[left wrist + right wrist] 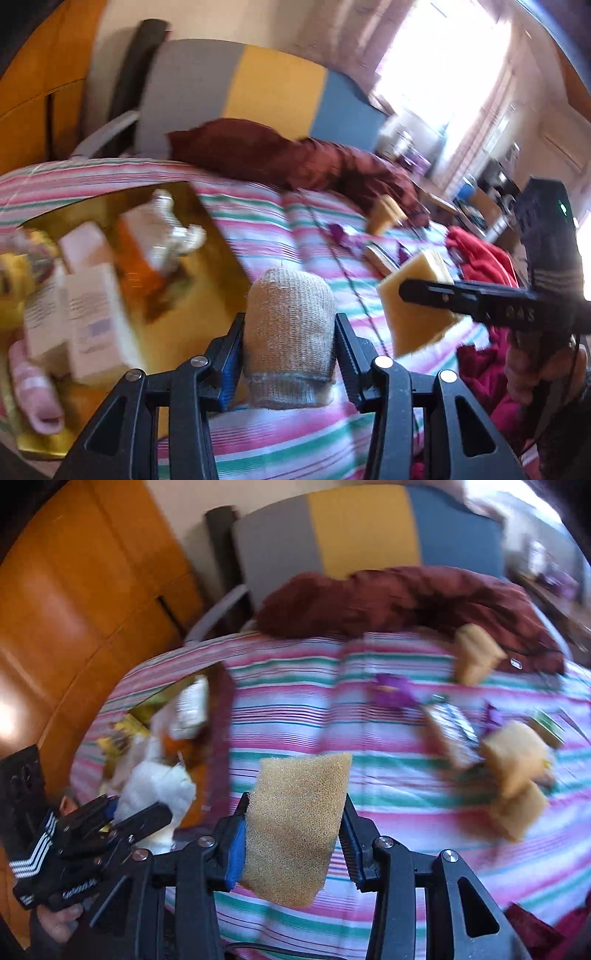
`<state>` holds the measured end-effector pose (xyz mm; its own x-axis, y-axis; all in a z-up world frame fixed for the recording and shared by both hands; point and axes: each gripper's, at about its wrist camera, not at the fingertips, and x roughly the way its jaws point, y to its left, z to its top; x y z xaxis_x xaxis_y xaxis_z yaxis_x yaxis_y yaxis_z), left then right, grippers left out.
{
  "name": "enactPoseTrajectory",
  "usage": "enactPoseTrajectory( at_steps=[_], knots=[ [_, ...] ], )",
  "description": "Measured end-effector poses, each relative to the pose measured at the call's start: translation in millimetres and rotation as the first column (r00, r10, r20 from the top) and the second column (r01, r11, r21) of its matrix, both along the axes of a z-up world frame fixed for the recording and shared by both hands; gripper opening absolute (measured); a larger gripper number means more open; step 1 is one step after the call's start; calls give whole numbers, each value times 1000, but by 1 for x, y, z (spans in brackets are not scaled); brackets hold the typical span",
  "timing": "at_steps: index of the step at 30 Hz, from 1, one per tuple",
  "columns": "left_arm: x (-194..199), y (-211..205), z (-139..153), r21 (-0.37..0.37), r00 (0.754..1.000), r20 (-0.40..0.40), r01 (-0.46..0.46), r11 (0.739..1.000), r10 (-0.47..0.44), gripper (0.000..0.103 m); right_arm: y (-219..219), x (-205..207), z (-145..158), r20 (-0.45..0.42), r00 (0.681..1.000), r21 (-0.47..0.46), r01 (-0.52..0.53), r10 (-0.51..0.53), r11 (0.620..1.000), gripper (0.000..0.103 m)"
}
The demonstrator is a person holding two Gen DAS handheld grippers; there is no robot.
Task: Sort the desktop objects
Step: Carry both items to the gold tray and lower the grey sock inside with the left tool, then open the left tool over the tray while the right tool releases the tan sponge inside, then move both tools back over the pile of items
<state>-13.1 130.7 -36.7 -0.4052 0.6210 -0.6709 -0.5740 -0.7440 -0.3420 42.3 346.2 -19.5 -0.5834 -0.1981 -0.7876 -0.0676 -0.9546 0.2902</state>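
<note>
Two tools, both loaded. Left tool (290,332) pinches a rolled beige knitted sock (290,339) between its jaws, low centre of the left wrist view. Right tool (293,830) pinches a tan, coarse-pored sponge block (297,827), low centre of the right wrist view; the same sponge shows at right of the left view, held above the bed.

Risks, as judged:
- Both frames are smeared with motion. A fast swing could shake a soft item loose.
- Sponge sits skewed, squeezed at its lower half only, with most of its body standing clear of the jaws. It may pivot or slip out.
- Gold-coloured open box (207,236), at left of the left view, is already crowded with white cartons (92,325), an orange carton and crumpled white stuff. A drop there may bounce out or land on its rim.
- Tools are near each other beside the box; a clash is possible if both go in together.

Look of the things: sock is ribbed, greyish at its cuff, compact and upright. Sponge is flat-faced, slightly bent by the grip.

Still loose on the pink, green and white striped bedcover (295,709): more tan sponge blocks (513,760) at right of the right view, purple scraps, a small dark packet, blurred.
</note>
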Motion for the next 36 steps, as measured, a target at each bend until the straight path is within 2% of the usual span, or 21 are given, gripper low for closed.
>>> enactPoseTrajectory(
  at_steps=[7,11,15,16,17,20,27,36],
  knots=[
    [-29,-44,9,8,989,-19,-145,989,145,46,-64,-33,11,-36,988,7,-150,150,989,44],
    [-38,-59,12,26,981,-15,-194,981,194,46,-90,-50,14,-49,979,4,-200,200,980,45],
    [-36,-70,7,21,975,-5,-220,975,220,49,-105,-65,9,-53,972,-23,-232,231,972,55],
    [-34,-73,2,26,975,12,-224,974,224,51,-106,-68,7,-49,972,-28,-232,230,972,63],
    [-33,-76,0,27,975,20,-223,974,222,52,-108,-71,4,-43,973,-25,-228,227,973,66],
    [-23,-82,-9,8,973,22,-230,973,230,54,-110,-74,-5,-22,974,-47,-224,223,973,70],
    [-9,-96,-19,-8,961,38,-274,962,274,54,-104,-62,-14,-10,980,-45,-197,196,979,71],
    [2,-89,-5,-79,946,-38,-325,942,323,54,-95,-34,-11,-29,986,28,-163,164,986,78]
  ],
)
